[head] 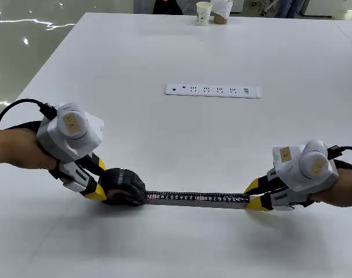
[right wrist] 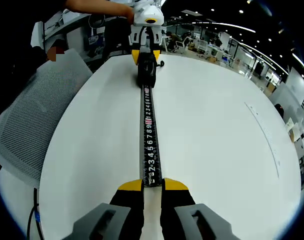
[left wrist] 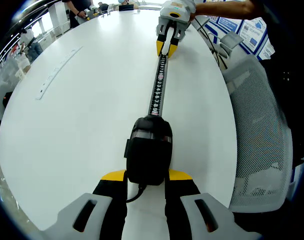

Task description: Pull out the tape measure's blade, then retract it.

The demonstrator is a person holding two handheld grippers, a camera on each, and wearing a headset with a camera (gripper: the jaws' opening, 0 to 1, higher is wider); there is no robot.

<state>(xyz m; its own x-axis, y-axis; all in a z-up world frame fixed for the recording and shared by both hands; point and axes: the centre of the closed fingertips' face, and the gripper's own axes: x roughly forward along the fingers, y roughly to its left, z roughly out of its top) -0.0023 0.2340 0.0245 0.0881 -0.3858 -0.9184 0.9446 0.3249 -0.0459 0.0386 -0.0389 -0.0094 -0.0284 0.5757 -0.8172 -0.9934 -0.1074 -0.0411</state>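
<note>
Tape measure (head: pixel 123 186) lies on the white table (head: pixel 182 133), its black case clamped by the left gripper (head: pixel 100 180); the blade (head: pixel 196 198) stretches flat to the right gripper (head: pixel 253 195), which pinches its tip.

tape measure (head: pixel 123 185): black case, on white table (head: pixel 164 139) | blade (head: pixel 196 198): pulled out straight, numbers up

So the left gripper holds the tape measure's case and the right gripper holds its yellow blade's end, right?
Not quite: the blade is black with white numbers, as the right gripper view shows. The left gripper does hold the case, the right gripper the blade's end.
</note>
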